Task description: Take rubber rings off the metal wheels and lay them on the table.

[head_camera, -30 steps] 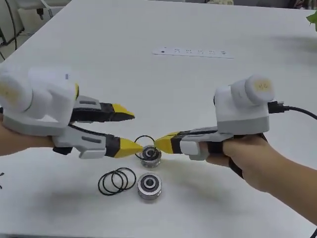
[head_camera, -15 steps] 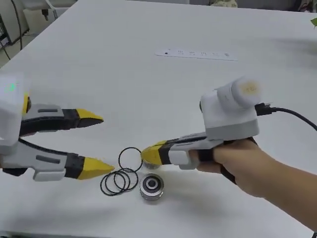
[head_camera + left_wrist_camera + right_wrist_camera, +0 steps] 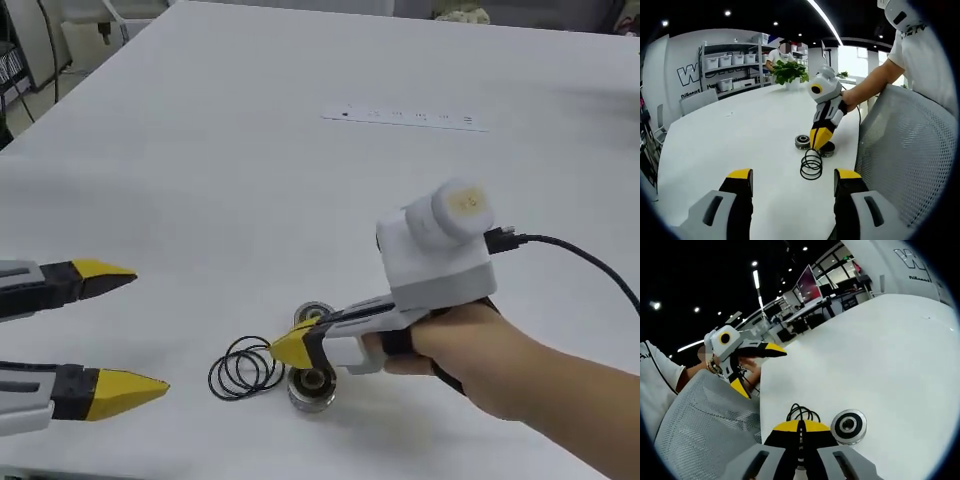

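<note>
Several black rubber rings (image 3: 244, 367) lie in an overlapping pile on the white table (image 3: 300, 200). My right gripper (image 3: 284, 348) is shut, and its yellow tip pinches the edge of the ring nearest it. One metal wheel (image 3: 311, 316) lies just behind that tip, and a second wheel (image 3: 312, 388) sits partly under the jaws. My left gripper (image 3: 122, 330) stands open and empty, well left of the pile. In the left gripper view the rings (image 3: 811, 165) lie ahead of the open left gripper (image 3: 794, 175). The right gripper view has a wheel (image 3: 848, 426) beside the right gripper (image 3: 800, 426).
A white power strip (image 3: 405, 117) lies far back on the table. The right gripper's black cable (image 3: 575, 262) trails off to the right. A grey mesh chair (image 3: 900, 150) stands at the table's near edge. Shelves and a potted plant (image 3: 788, 72) are far off.
My right gripper has carried a ring left, from the wheel to the pile. The left gripper has drawn back to the left, still open.
</note>
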Demonstrator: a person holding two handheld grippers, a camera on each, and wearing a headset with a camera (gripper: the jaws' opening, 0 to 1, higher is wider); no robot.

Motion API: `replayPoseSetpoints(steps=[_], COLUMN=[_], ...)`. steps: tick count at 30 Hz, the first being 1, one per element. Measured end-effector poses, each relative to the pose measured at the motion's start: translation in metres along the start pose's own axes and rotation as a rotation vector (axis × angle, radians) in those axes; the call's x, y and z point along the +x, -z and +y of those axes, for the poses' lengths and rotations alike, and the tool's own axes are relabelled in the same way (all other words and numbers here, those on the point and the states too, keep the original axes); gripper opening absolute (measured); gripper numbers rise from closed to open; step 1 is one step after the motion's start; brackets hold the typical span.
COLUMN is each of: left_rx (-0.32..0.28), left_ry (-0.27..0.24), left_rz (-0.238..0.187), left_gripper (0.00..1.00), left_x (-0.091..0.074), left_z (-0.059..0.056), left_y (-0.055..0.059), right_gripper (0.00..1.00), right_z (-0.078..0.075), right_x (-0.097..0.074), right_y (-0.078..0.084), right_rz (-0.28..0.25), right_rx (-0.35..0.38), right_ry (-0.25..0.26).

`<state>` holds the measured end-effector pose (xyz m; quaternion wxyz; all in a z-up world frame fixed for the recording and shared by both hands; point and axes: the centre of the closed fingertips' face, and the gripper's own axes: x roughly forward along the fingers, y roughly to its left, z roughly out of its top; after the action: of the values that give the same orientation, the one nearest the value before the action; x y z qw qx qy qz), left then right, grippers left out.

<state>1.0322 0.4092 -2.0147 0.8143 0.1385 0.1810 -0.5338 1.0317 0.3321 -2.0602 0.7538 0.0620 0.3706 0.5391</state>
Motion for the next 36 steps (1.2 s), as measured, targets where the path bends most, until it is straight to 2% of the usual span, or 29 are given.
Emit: replayPoseSetpoints(steps=[4, 8, 13, 27, 36], left_rx=[-0.025, -0.027, -0.038, -0.05, -0.059], left_ry=[-0.016, 0.0, -0.008, -0.02, -0.012], left_rz=[-0.001, 0.016, 0.021, 0.003, -0.014], left_gripper=[0.63, 0.63, 0.63, 0.65, 0.7], left_x=[-0.002, -0.004, -0.007, -0.011, -0.012], left_z=[-0.002, -0.008, -0.005, -0.006, -0.008], left_y=[0.005, 0.01, 0.016, 0.014, 0.009], right_gripper=[0.0, 0.0, 0.0, 0.05, 0.1], right_z=[-0.003, -0.005, -0.007, -0.007, -0.006], right_x=[0.001, 0.003, 0.005, -0.005, -0.026], right_y=[0.003, 0.004, 0.004, -0.007, -0.019], right_rz=[0.027, 0.037, 0.046, 0.019, -0.015], right_rx=[-0.004, -0.02, -0.045, -0.108, -0.174], right_ry=[0.018, 0.031, 0.051, 0.076, 0.093])
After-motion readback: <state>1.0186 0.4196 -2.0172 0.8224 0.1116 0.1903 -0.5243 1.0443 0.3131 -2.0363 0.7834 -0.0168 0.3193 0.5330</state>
